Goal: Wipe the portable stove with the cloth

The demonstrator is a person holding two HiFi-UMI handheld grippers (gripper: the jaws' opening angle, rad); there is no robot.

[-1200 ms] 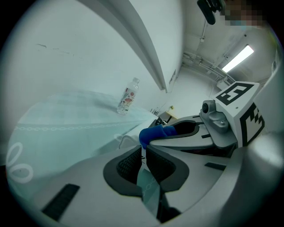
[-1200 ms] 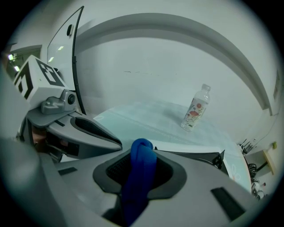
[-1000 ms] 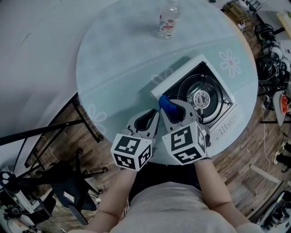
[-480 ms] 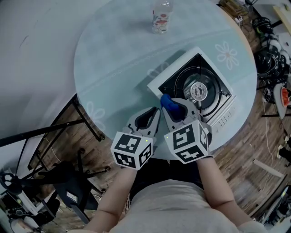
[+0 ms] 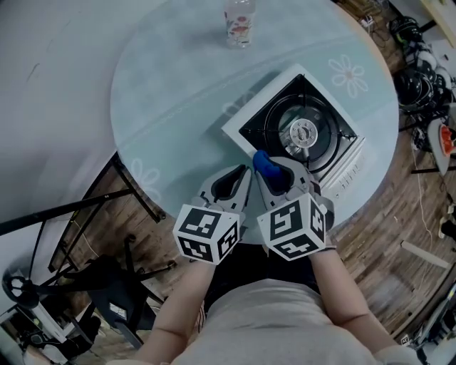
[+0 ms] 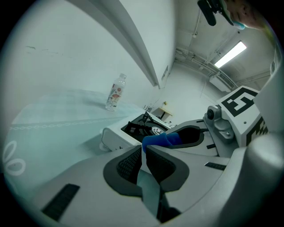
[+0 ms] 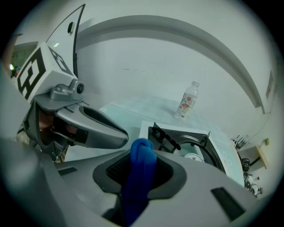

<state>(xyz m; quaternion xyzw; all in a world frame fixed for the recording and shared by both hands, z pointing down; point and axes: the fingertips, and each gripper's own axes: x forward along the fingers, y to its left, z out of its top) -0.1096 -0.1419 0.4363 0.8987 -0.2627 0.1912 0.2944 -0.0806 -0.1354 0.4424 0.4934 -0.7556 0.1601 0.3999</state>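
Both closed: right hand-held gripper (image 5: pixel 266 162) pinches cloth (image 7: pixel 141 166) at stove (image 5: pixel 303 132) edge, left hand-held gripper (image 5: pixel 244 172) empty.

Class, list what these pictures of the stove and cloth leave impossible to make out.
Bottle: label print too small to read in any view.
Stove: near corner hidden behind the right hand-held gripper in the head view.
Cloth: full size and shape hidden, bunched between that gripper's jaws in both gripper views.

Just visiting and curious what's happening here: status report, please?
Left gripper shut, empty. Right gripper shut on blue cloth, at portable stove's near edge. Plastic bottle far across table, nothing in the way.
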